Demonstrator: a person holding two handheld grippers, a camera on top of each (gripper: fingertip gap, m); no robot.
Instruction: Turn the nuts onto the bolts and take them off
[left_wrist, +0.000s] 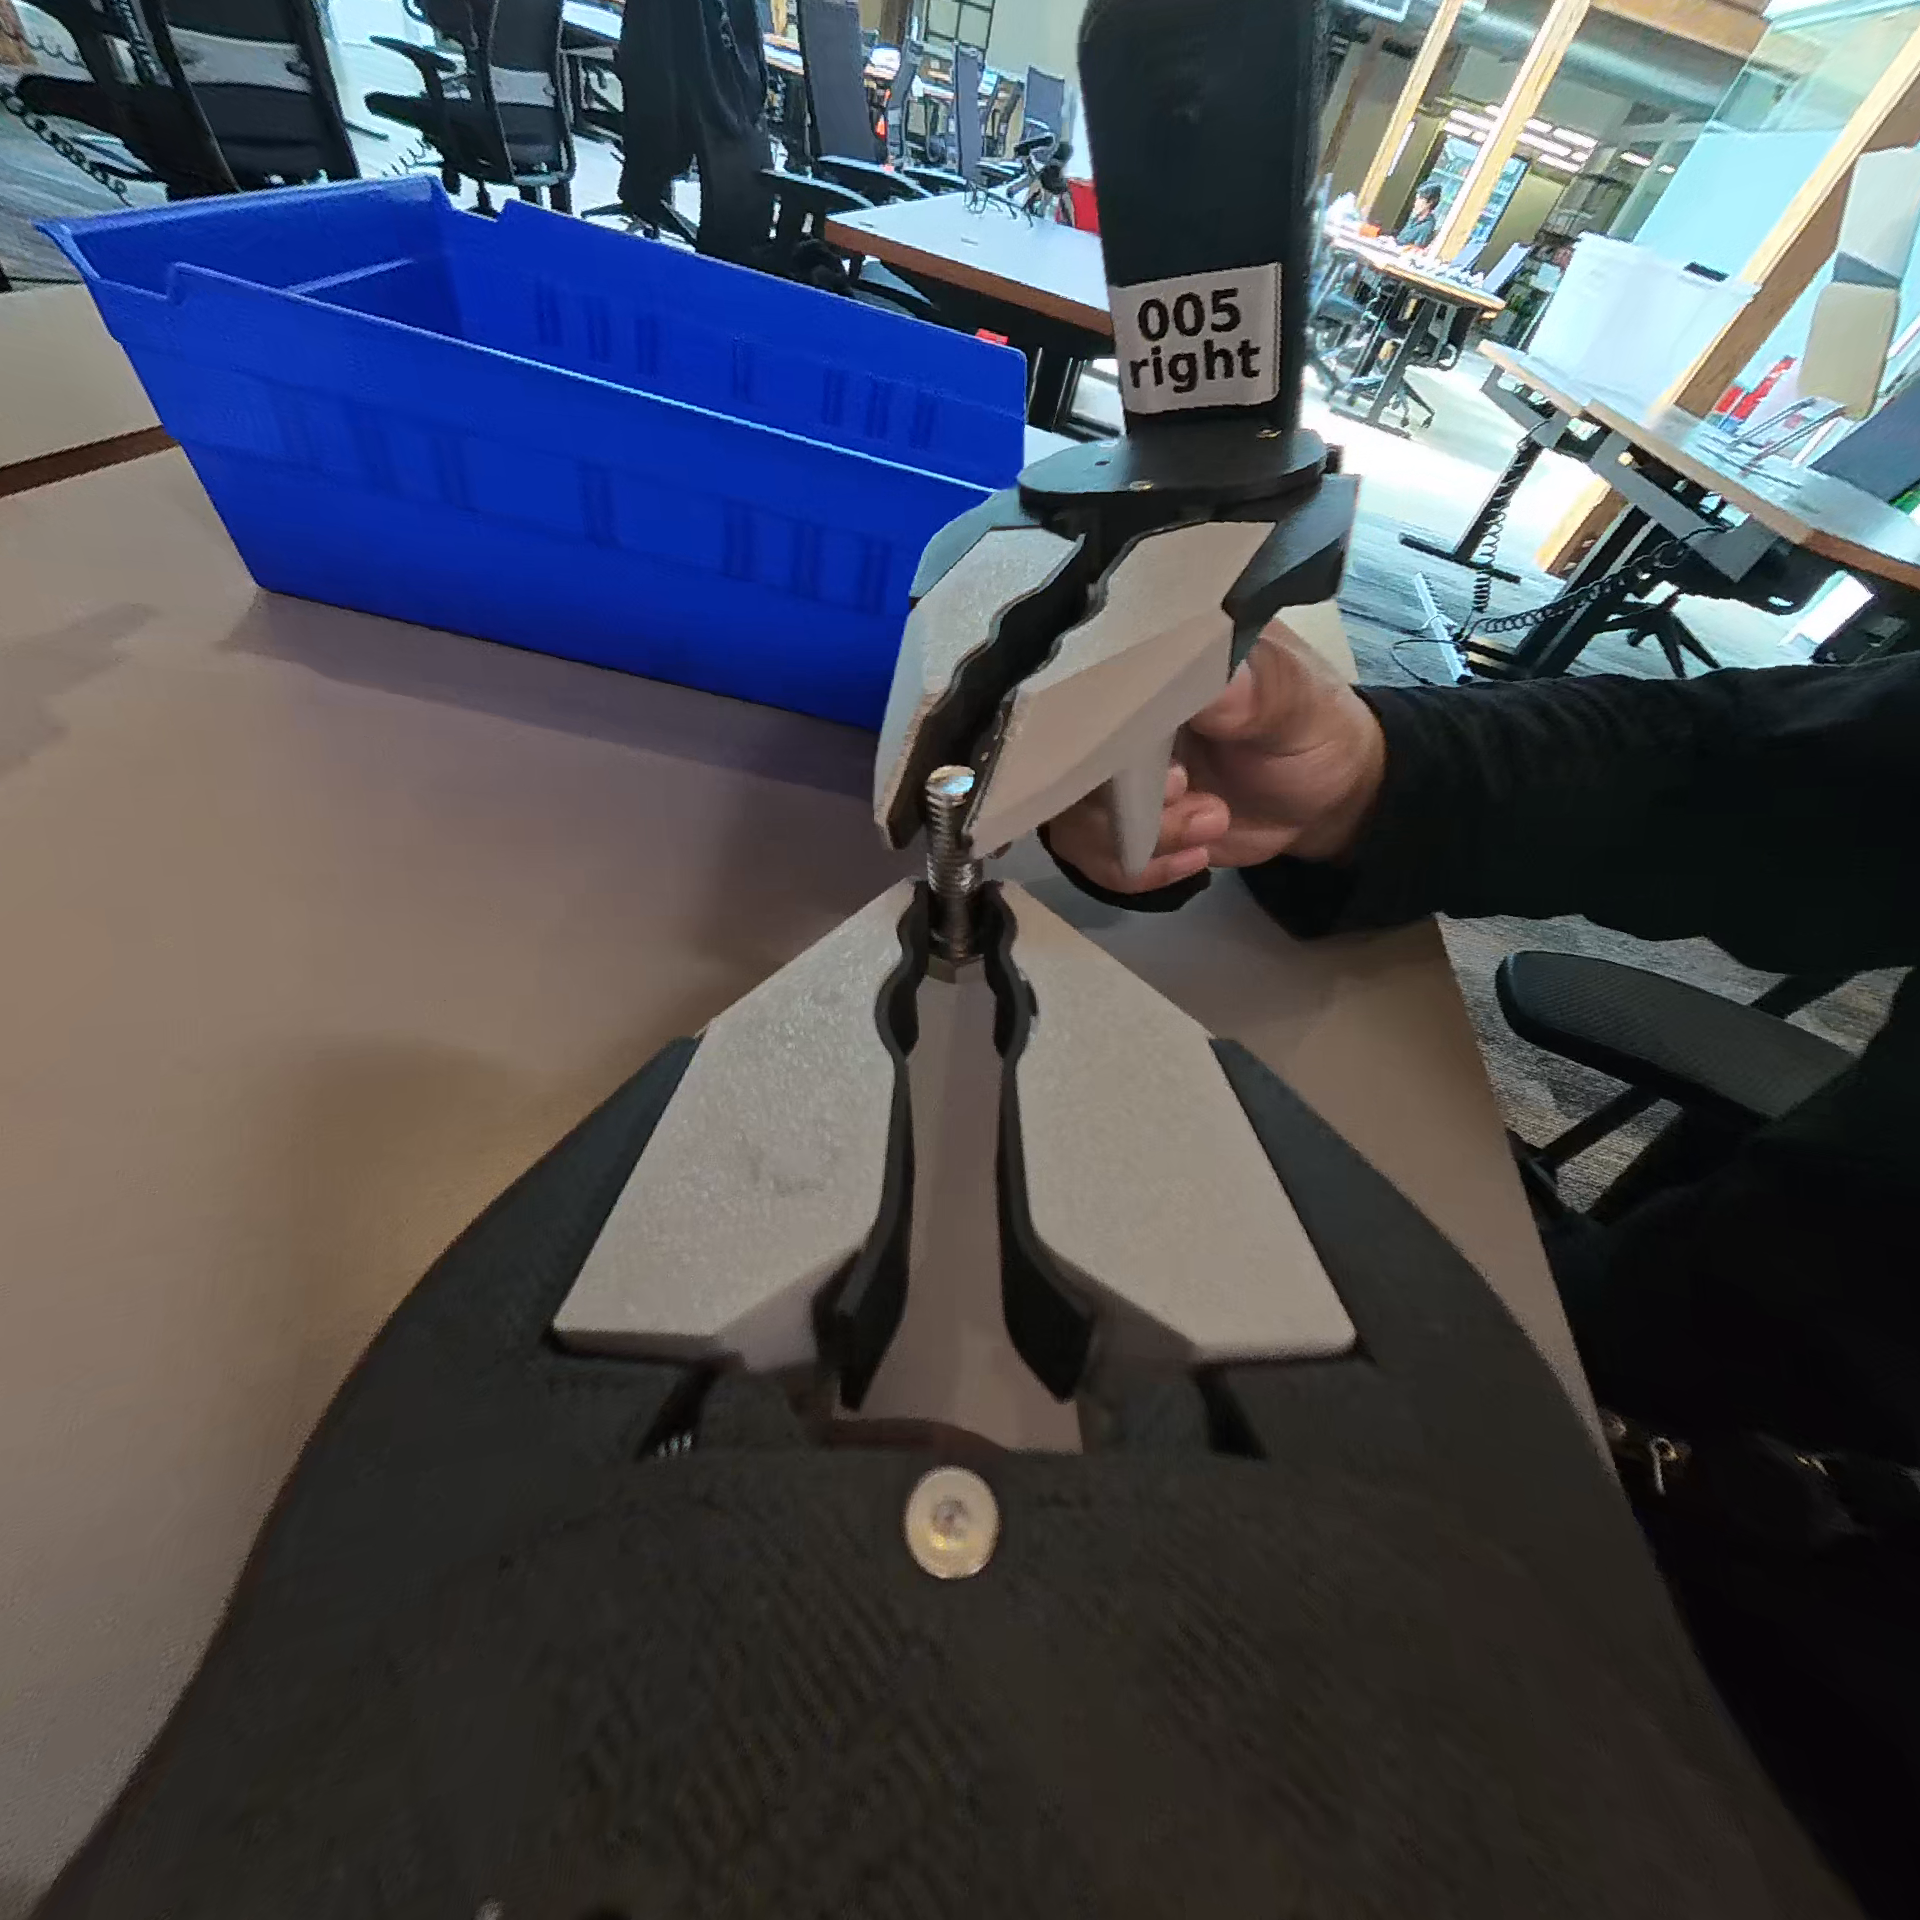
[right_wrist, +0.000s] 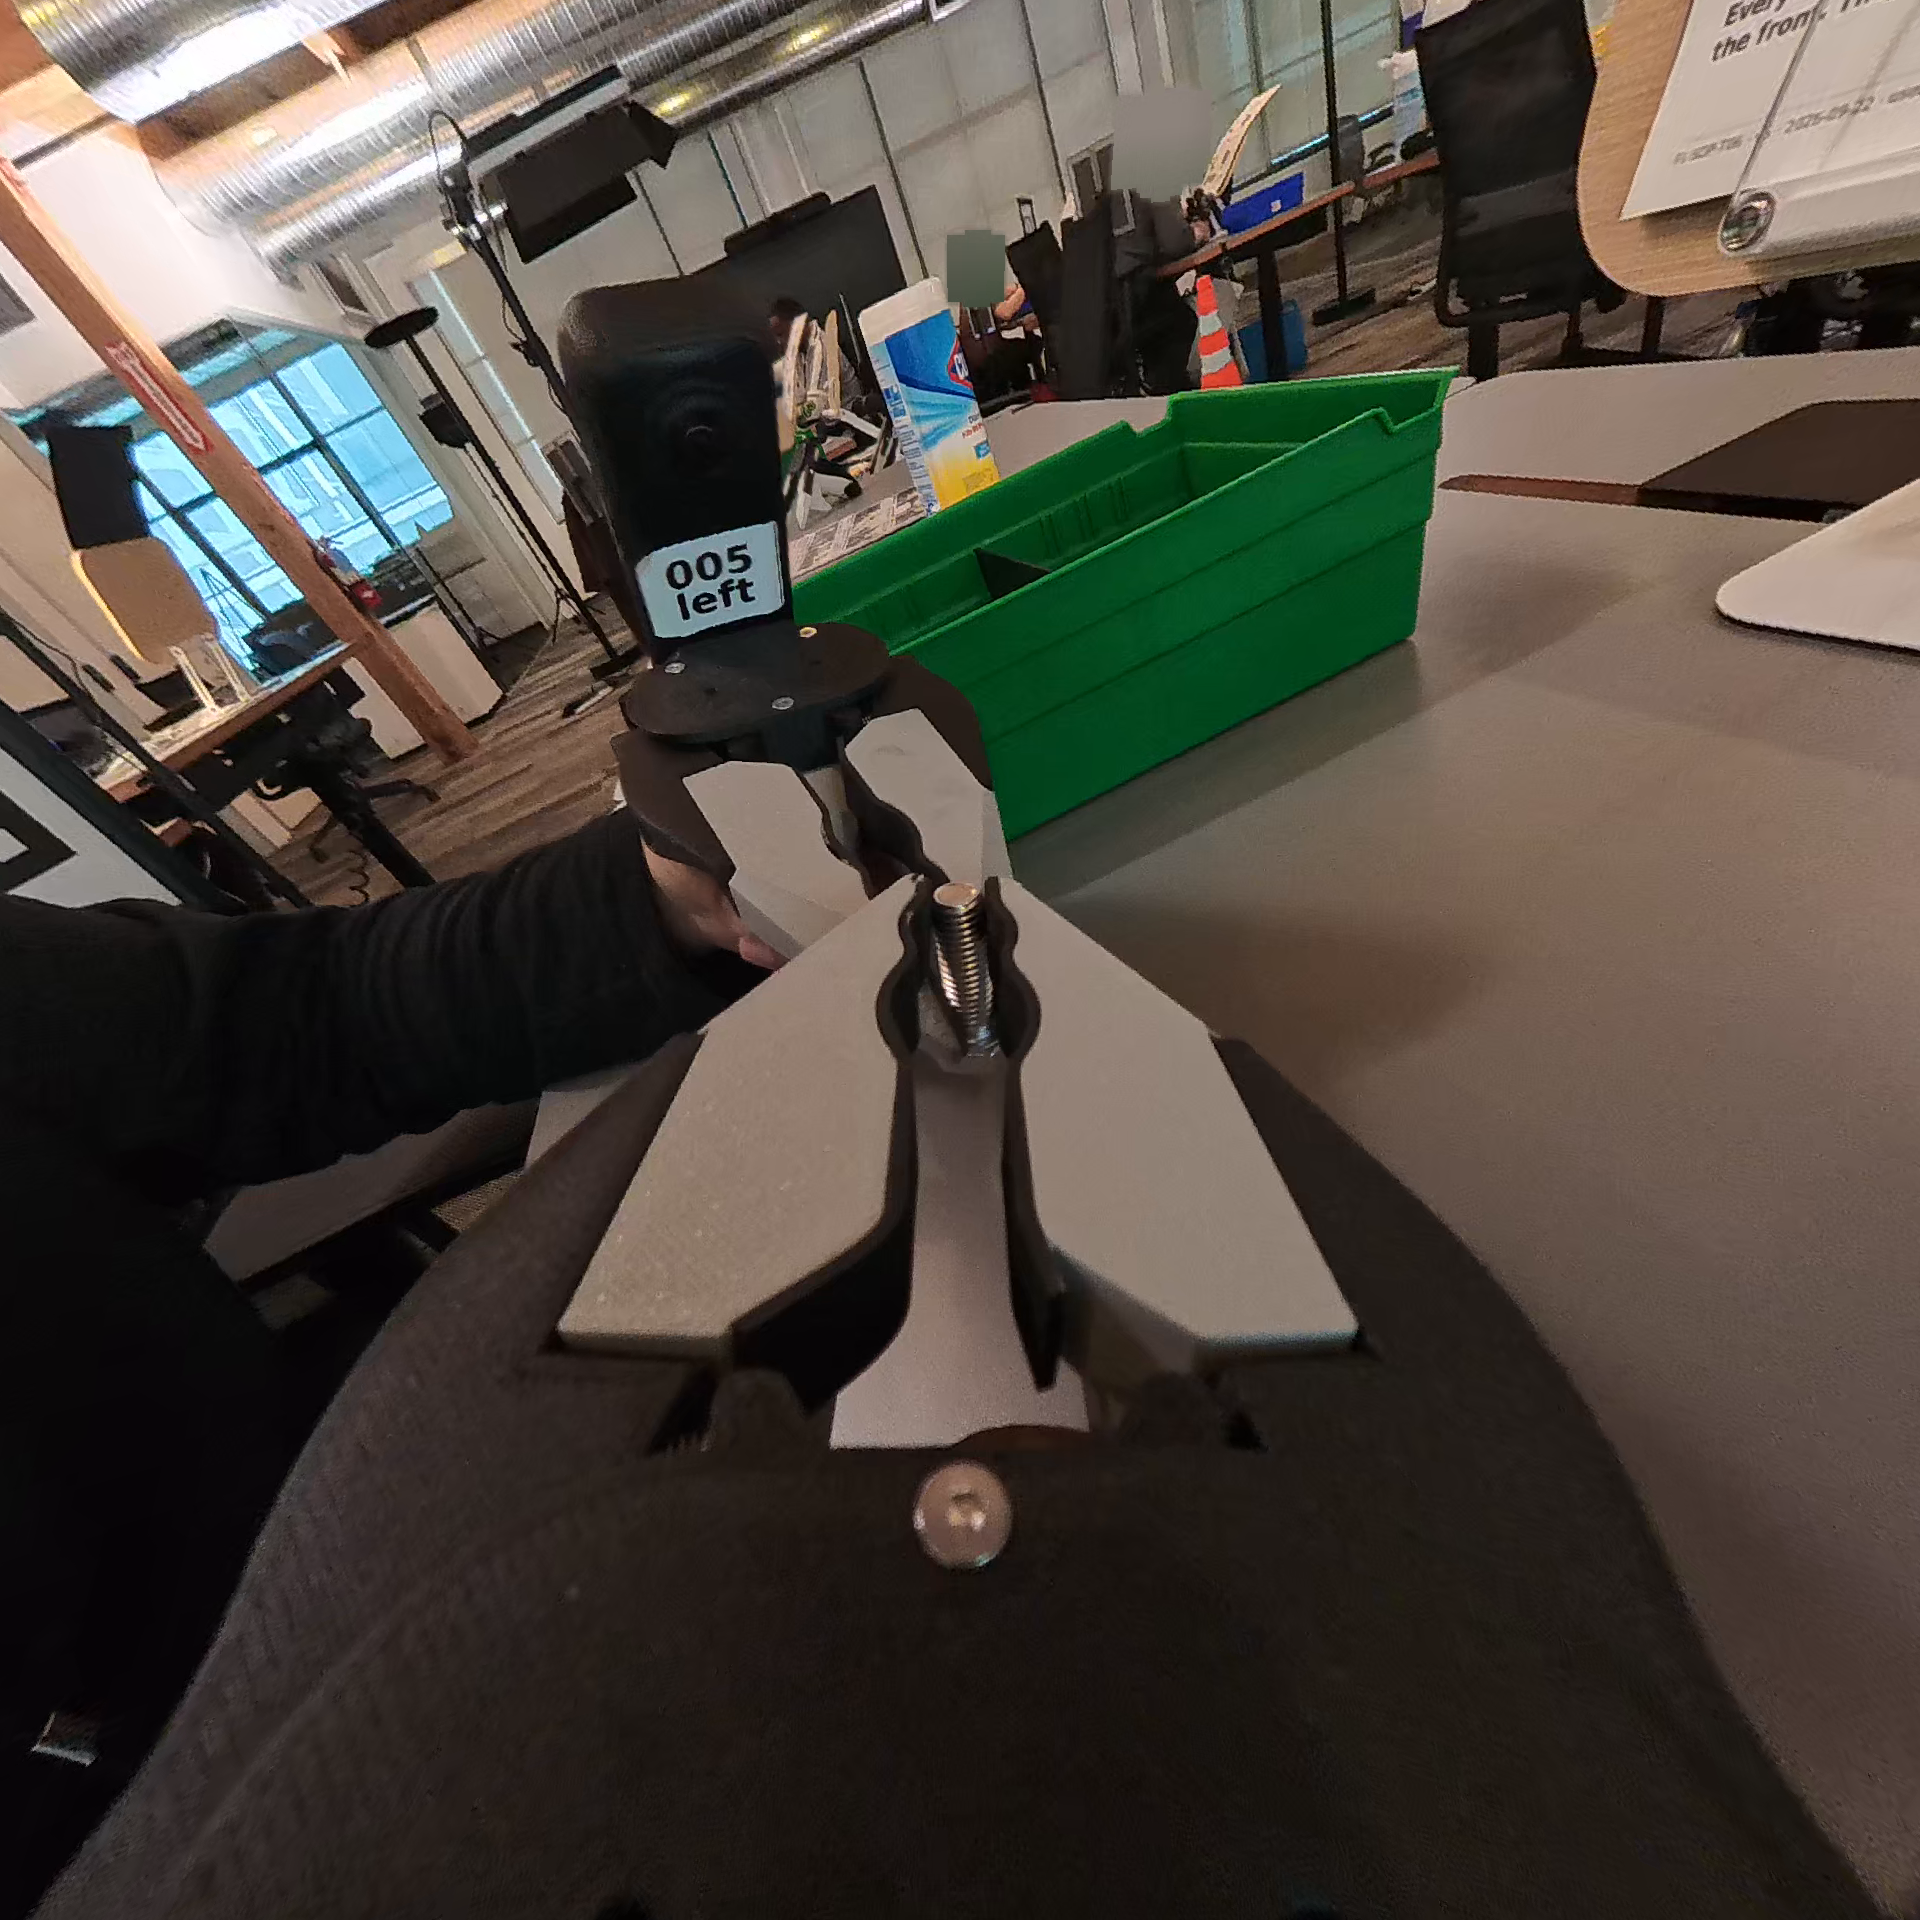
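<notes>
Right in front of me the left gripper is closed on the nut, a dull hexagonal steel piece sitting low on the bolt. Just above it the right gripper is pinched onto the bolt's upper threaded shank, near its flat end. The whole assembly hangs in the air above the table, between the two tools.

The risk, as I see it, lies in the grip. The fingers are grainy grey plastic with scalloped black inner edges, and the steel thread is hard and slick. A twist off the bolt's axis could make the shank skid or the nut bind. If either side loosens, the metal drops and may roll off the smooth matte table.

Farther back stand a ribbed blue bin and a divided green bin, both glossy moulded plastic.
</notes>
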